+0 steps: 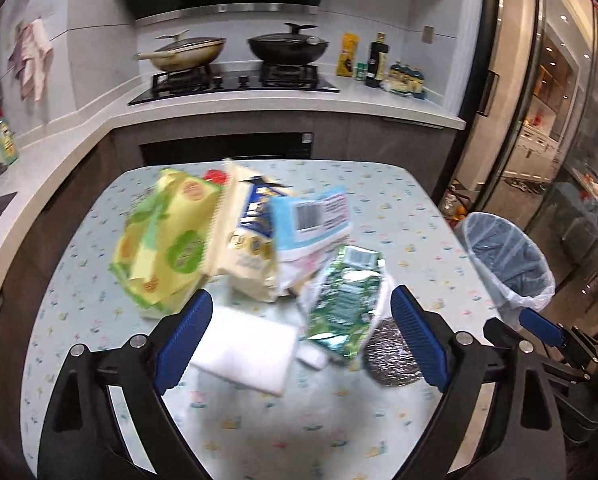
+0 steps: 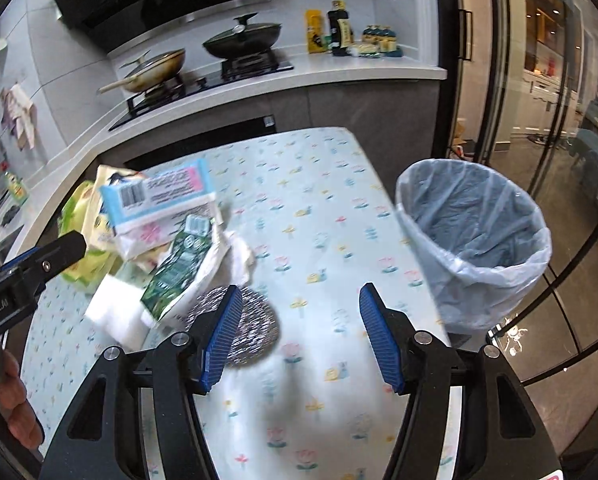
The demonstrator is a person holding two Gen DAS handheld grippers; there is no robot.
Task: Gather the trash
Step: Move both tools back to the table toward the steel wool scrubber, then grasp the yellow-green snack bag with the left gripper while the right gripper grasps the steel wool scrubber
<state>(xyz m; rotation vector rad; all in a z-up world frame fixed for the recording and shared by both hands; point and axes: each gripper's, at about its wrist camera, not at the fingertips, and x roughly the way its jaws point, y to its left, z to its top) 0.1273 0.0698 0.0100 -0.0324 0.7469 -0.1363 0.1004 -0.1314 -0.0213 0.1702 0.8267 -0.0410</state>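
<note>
Now: your left tongs [image 1: 301, 334] wide open, empty, over wrapper pile [image 1: 243, 236] mid-desk [image 1: 399, 200]. Right tongs [image 2: 299, 334] open, empty, beside steel scourer [image 2: 255, 328]. Green wrapper [image 1: 345, 300] looks light, crinkly, slippery; pinch near edge. Lined bin [image 2: 475, 240] at desk's right.

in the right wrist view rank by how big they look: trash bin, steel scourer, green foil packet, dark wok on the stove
1. trash bin, clearly largest.
2 and 3. steel scourer and green foil packet look about alike; the scourer is partly hidden by the claw, so no ranking.
4. dark wok, smallest here, though it sits farthest from the camera.
</note>
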